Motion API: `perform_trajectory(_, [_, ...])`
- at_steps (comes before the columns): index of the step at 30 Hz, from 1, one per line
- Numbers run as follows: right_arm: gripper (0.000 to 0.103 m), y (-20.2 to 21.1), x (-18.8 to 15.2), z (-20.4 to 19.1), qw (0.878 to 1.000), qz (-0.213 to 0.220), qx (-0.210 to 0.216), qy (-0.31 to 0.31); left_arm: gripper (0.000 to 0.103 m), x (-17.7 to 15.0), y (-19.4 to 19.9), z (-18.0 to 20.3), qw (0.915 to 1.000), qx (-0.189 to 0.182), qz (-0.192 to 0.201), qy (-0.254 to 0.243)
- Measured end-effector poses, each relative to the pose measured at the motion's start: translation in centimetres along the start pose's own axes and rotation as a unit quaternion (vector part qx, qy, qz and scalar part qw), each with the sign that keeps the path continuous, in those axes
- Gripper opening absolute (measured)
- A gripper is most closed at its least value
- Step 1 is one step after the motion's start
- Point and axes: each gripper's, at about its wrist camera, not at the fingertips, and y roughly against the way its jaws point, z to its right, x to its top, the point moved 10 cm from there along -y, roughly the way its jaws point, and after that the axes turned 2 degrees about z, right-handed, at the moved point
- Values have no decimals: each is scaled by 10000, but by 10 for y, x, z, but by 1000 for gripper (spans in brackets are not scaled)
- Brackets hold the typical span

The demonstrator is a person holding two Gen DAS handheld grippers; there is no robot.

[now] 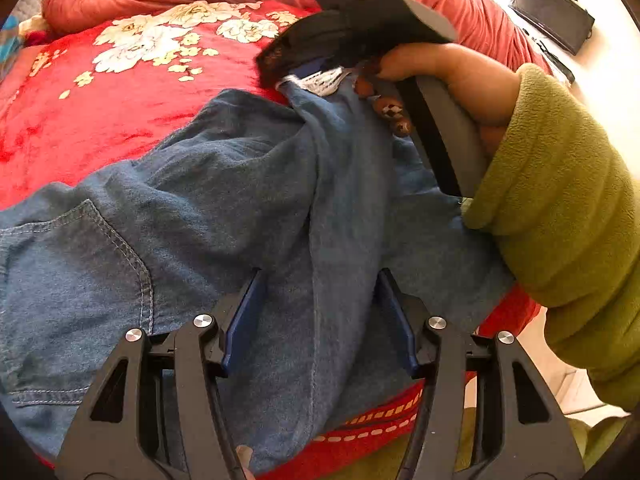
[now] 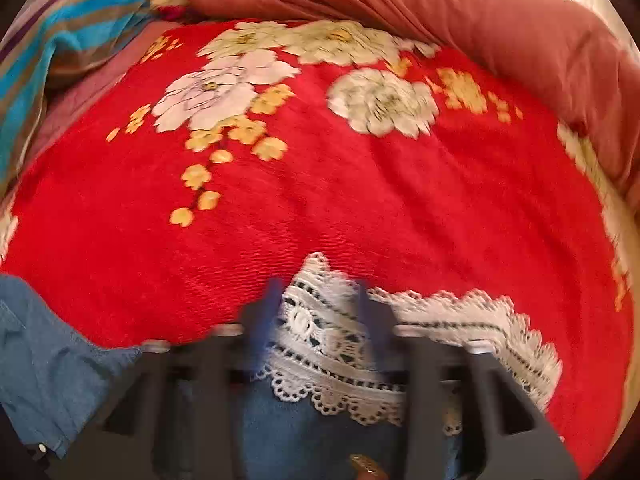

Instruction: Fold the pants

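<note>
- The pants (image 1: 248, 208), blue denim, are spread on the red floral blanket (image 1: 100, 120), so a flat folding surface is given.
- The left gripper (image 1: 320, 320) is held half open astride a raised denim fold; no pinch is seen.
- The right gripper (image 2: 320, 312), at one o'clock in the left view, is blurred over the lace hem (image 2: 320, 340); whether its fingers pinch it cannot be told.

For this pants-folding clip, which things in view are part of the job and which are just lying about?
Part of the job:
- denim pants
- lace hem of the pants
- left gripper
- right gripper

Just lying about:
- red floral blanket under the pants
- rust-coloured quilt
- striped cloth
- dark screen
</note>
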Motion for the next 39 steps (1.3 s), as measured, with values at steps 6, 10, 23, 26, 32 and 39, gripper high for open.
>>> perform_trajectory(6, [10, 66, 3, 28, 9963, 713, 221, -428, 50, -1, 3, -1, 10000, -45, 51, 37])
perform_trajectory(10, [9, 121, -11, 58, 9912, 1119, 160, -690, 56, 1, 6, -1, 9999, -5, 88, 63])
perform_trajectory(23, [9, 224, -142, 110, 9801, 1007, 214, -1699, 0, 8, 43, 6, 9937, 510, 452, -884])
perform_trajectory(26, [9, 227, -173, 102, 9790, 802, 239, -1859, 0, -1, 40, 7, 9923, 581, 364, -1035])
perform_trajectory(32, [9, 219, -213, 99, 9804, 357, 120, -1932, 0, -14, 37, 6, 9897, 690, 207, -1238])
perform_trajectory(39, [9, 205, -240, 101, 9810, -3, 12, -1940, 0, -21, 33, 8, 9869, 807, 92, -1395])
